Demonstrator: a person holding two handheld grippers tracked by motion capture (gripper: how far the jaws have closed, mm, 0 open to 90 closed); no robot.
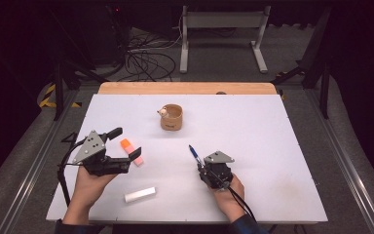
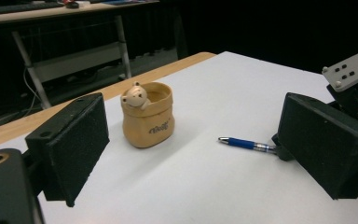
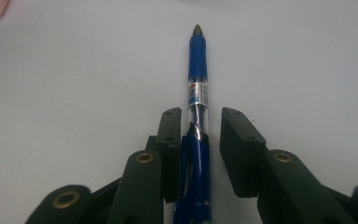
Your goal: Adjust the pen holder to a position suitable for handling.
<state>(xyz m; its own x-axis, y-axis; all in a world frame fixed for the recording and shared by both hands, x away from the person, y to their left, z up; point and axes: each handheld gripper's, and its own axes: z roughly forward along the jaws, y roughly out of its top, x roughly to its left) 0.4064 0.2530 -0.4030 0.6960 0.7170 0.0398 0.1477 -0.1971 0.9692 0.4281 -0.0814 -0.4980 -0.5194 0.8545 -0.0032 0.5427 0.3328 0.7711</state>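
The left gripper (image 1: 125,146) hangs released above the table (image 1: 272,146), holding nothing. The cup (image 1: 171,117) waits well ahead. The right gripper (image 3: 198,140) straddles the flat-lying pen (image 3: 197,88), one pad touching, not clenched; lifting and potting remain, likely.

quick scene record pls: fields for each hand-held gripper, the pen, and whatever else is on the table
left hand-held gripper: jaws wide apart, nothing between them, pointed toward the cup
right hand-held gripper: jaws around the pen's rear half; left pad against the barrel, small gap at the right pad
pen: blue, lying flat on the table, tip pointing away from the person
cup: tan, bear figure on rim, upright
erasers: orange, pink, white
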